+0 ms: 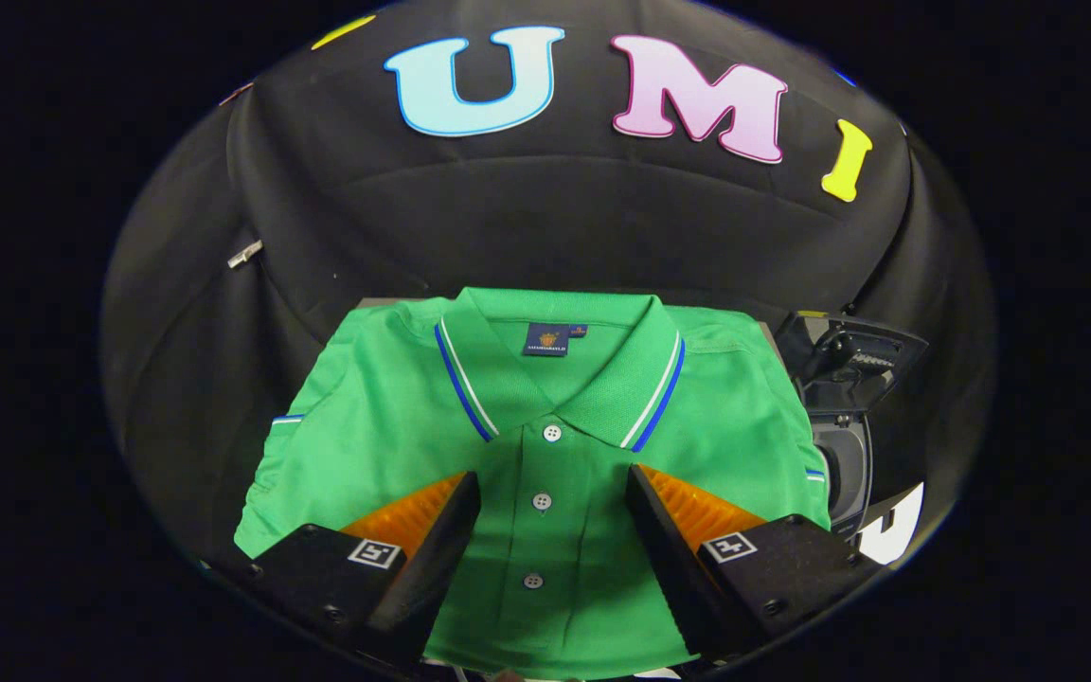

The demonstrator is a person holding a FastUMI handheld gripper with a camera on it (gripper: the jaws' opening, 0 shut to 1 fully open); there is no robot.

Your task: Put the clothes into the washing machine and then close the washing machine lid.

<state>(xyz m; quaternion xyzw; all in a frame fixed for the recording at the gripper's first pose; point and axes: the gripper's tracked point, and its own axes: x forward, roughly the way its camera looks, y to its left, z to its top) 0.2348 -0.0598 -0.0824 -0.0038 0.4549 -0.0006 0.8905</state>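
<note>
A folded green polo shirt [384,436] with a blue-and-white striped collar lies flat under and ahead of my gripper [553,488]. The fingers stand wide apart over the shirt's chest, with the button placket running up between them; they press on nothing. To the right of the shirt, beyond the right finger, stands a small dark washing machine [844,379] with its lid raised; its drum opening is partly hidden by the shirt's sleeve.
The shirt rests on a grey table [384,303] whose far edge shows just behind the collar. Black booth cloth hangs close behind and to both sides. A white patch [891,535] shows below the machine.
</note>
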